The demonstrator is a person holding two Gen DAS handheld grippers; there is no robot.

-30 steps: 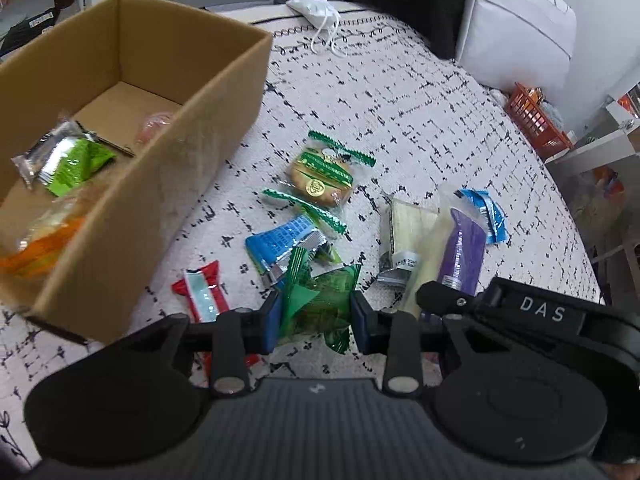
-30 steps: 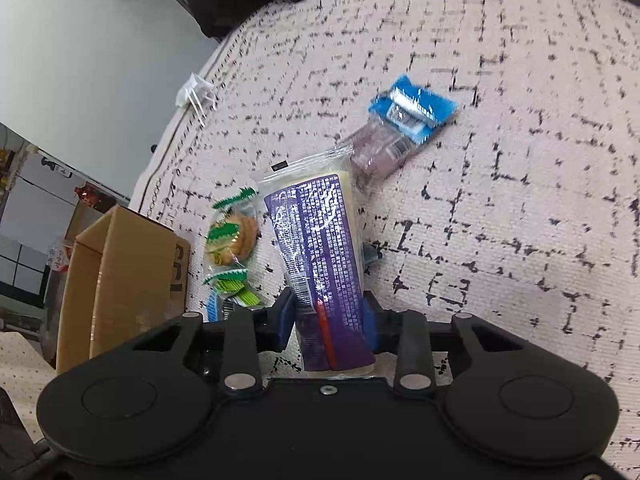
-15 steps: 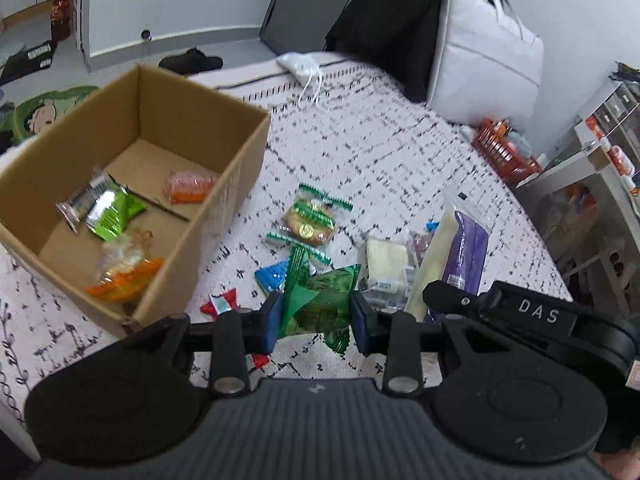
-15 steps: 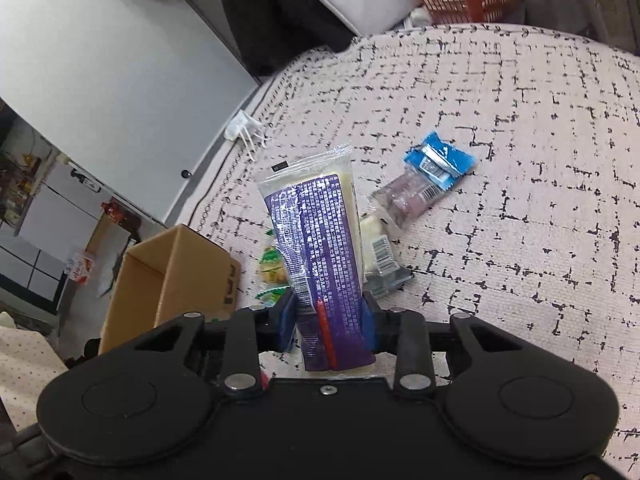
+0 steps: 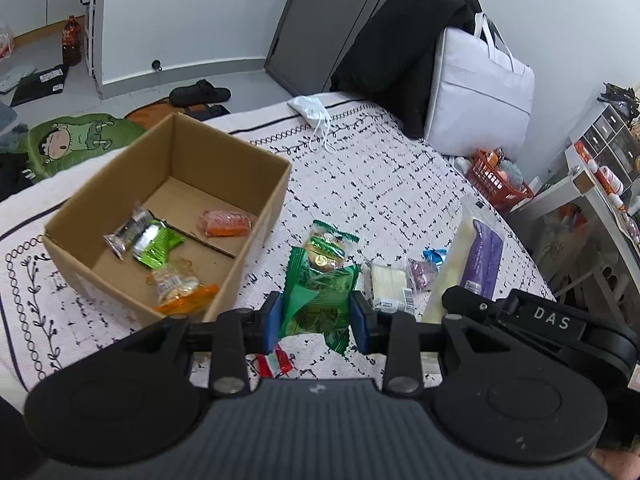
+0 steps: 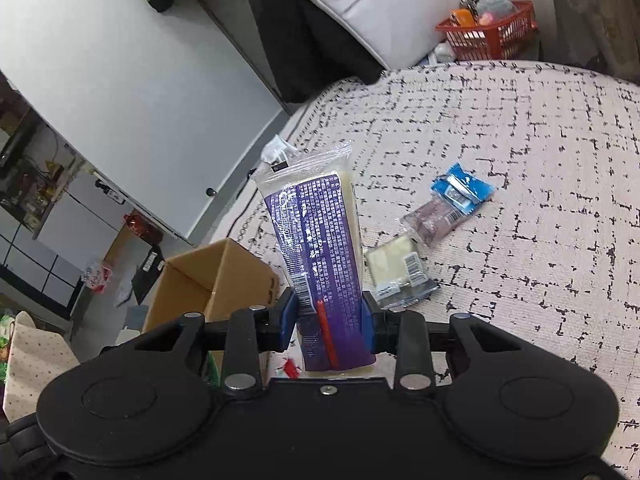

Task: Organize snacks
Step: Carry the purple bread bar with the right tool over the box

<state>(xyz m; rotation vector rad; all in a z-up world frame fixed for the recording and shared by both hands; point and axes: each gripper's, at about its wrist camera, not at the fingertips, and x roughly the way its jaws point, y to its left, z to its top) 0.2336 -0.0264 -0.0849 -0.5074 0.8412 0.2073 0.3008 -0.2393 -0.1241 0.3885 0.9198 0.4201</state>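
My left gripper [image 5: 316, 322] is shut on a green snack packet [image 5: 320, 296] and holds it above the bed, right of the open cardboard box [image 5: 256, 240]. The box holds several snacks, among them a green-and-silver packet [image 5: 148, 240] and an orange one [image 5: 226, 222]. My right gripper [image 6: 329, 326] is shut on a tall purple-and-cream snack pack [image 6: 320, 252], also seen in the left wrist view [image 5: 476, 258]. The box shows at its lower left [image 6: 216, 276]. Loose snacks lie on the bed: a cookie pack [image 5: 326, 248], a white pack [image 6: 396, 268], a pinkish pack [image 6: 434, 220], a blue pack [image 6: 462, 188].
The patterned bedspread [image 6: 540, 140] carries everything. A white face mask [image 5: 312, 108] lies at the far end. A white bag [image 5: 480, 88] and black clothing [image 5: 400, 40] stand behind the bed. A red basket [image 5: 496, 180] sits on the floor to the right.
Both grippers have risen well above the bed with their packets still held. The box and the loose snacks now look smaller and farther below.
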